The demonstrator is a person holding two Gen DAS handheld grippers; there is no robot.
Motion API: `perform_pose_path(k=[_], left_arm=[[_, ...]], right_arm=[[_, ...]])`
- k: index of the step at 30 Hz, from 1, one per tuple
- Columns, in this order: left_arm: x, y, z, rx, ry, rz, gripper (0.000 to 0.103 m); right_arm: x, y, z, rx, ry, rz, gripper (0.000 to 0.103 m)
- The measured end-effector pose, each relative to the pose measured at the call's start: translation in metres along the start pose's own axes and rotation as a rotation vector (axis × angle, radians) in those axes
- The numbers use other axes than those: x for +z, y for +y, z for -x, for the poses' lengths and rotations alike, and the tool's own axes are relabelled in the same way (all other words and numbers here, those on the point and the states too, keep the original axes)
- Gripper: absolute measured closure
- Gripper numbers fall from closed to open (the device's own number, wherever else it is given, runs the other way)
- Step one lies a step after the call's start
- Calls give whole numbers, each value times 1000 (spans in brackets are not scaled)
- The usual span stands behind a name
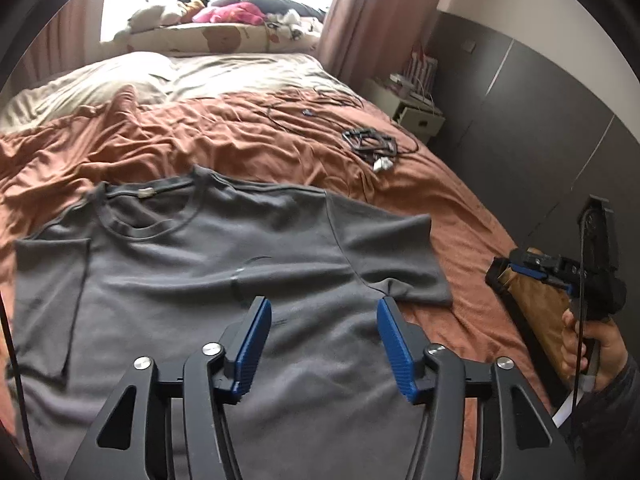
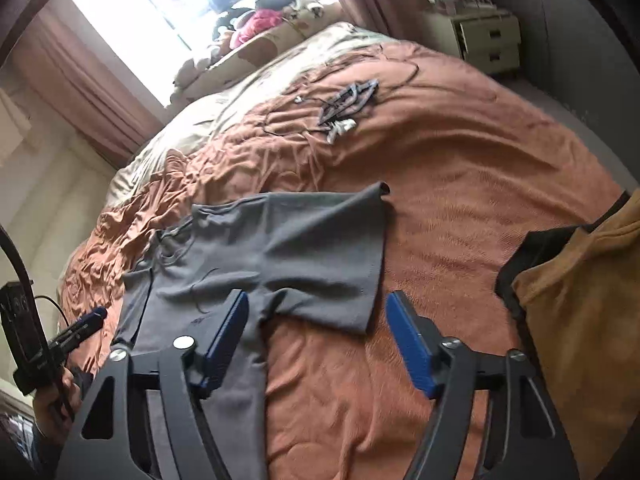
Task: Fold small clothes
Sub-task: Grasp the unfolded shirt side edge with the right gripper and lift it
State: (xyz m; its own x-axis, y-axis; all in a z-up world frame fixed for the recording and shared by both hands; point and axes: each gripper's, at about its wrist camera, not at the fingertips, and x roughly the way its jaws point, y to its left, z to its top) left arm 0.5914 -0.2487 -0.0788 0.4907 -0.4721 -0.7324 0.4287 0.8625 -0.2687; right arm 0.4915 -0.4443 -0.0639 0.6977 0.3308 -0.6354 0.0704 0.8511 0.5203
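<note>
Grey T-shirt lies flat, front up, on the rust-orange bedspread, collar toward the pillows, hem toward the person, presumably spread out like this so the first fold has clean edges. Left gripper hangs above the shirt's lower chest, jaws partly apart, nothing between the blue pads, no cloth pinched. Right gripper sits over the shirt's right side, straddling the sleeve edge and armpit area, one pad over grey fabric, the other over bare bedspread; jaws partly apart too, empty. Likely each hand is lining up on its own side for a sleeve or side fold; that is a guess. Shirt look: plain dark grey knit, short sleeves, ribbed round neck with a small tag inside, left sleeve already tucked in flat, right sleeve stretched outward, mild wrinkles across the chest. A mustard garment waits at the bed's right edge. Tangled cables lie well apart, further up the bed.
</note>
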Motion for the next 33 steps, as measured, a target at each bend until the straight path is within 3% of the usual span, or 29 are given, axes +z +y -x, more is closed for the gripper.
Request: perform_pose_path(k=[5,10,12,25,28,33], left_arm=[[0,3,-42,-13,50,-1,65],[0,5,-72,-36,81,11,73],[0,3,-81,-39,93,9,80],[-7,-11,-114,-62,138,-5,83],[-8,-12,-116,-65,140,-2,83],[-8,-15,-119,-65,143,-3,83]], right_arm=[[2,-25,-35,41,31,-77,43],[-8,-45,-58,63,80,-130,44],[-10,-51,-65,71,97,-151,44],[-33,-85,-78,202,193,-355,45],[-34,-98,-77,209,156,-401,46],[-24,-131,-80,212,64,-550,59]])
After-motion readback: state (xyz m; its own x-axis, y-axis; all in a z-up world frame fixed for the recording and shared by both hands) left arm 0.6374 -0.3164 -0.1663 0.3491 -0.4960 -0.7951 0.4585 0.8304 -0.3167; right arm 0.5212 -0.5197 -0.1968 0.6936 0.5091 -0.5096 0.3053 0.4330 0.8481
